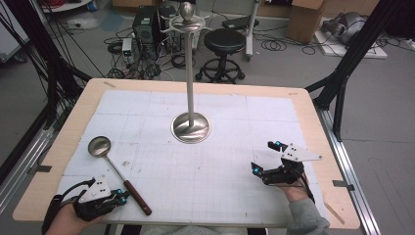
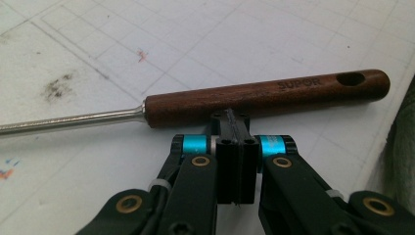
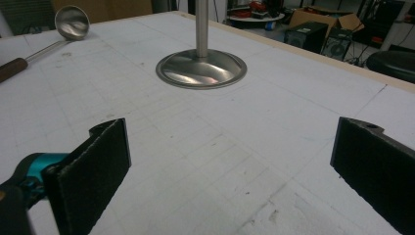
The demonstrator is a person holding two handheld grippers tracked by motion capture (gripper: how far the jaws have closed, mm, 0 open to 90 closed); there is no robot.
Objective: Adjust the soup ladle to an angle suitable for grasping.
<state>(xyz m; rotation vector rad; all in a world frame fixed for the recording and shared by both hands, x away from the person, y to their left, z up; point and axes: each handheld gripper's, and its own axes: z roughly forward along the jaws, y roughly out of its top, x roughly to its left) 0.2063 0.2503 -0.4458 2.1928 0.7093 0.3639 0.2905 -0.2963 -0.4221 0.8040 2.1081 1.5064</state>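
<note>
The steel ladle with the dark brown wooden handle [image 1: 119, 175] is lying flat on the white gridded mat [image 1: 205, 171] at the near left of the table, its round bowl pointing away toward the far left and its handle end pointing back toward the person. In the left gripper view the handle is stretching across just beyond the jaw tips, with the word SUPOR and a hanging hole near its end. The left gripper [image 2: 236, 119] is sitting with its two black jaws pressed together, nothing between them, the tips right at the handle's near side; whether they are touching the wood I cannot tell. The left hand [image 1: 66, 221] is holding that gripper at the near left corner of the mat.

Near the middle of the mat, the tall polished metal stand with a round domed base [image 1: 191, 127] is standing upright, well apart from the ladle, with curved hooks at its top.

Over on the right, the right gripper [image 1: 266, 157] is hovering just above the mat, its jaws spread wide and holding nothing, facing toward the stand. The light wooden table [image 1: 313, 117] is showing as a border around the mat.
</note>
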